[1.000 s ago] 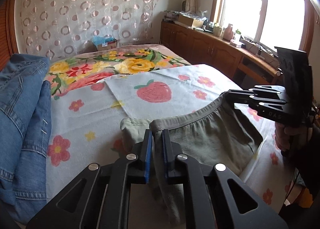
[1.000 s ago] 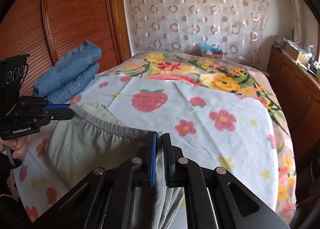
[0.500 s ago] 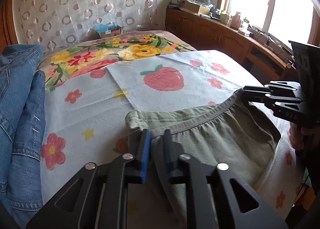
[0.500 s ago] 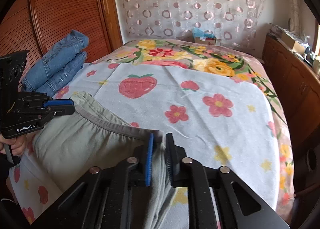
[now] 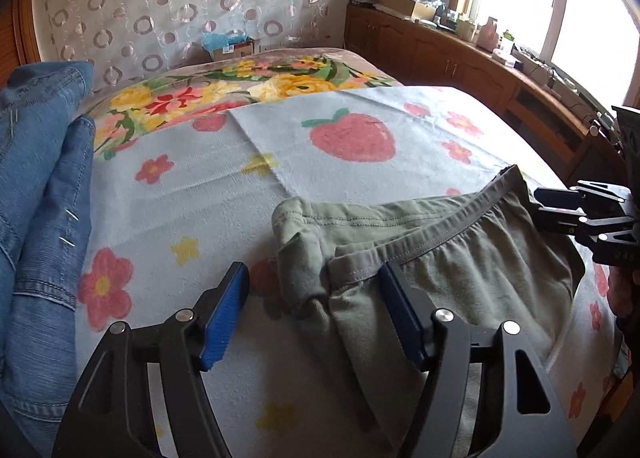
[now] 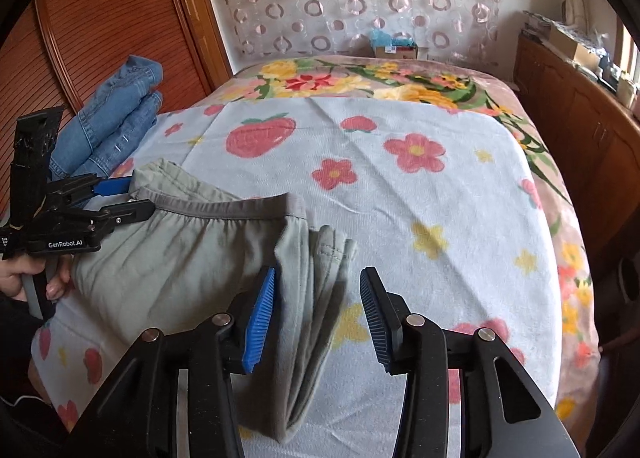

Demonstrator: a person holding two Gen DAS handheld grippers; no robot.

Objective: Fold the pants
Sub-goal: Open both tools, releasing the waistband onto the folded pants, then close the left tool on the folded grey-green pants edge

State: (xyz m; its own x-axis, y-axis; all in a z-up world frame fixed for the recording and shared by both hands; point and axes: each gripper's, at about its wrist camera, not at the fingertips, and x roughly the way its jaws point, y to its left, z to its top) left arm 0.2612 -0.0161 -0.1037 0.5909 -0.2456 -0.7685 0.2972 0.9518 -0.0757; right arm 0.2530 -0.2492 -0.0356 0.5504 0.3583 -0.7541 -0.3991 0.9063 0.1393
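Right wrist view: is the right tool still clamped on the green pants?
No. The right tool is opening, its blue pads apart, and the green pants lie loose on the bed between them.

The soft olive-green cotton pants (image 5: 472,258) with a grey elastic waistband lie folded over on the pale blue strawberry-and-flower blanket (image 5: 200,218), waistband facing the far end, edges bunched and rumpled.
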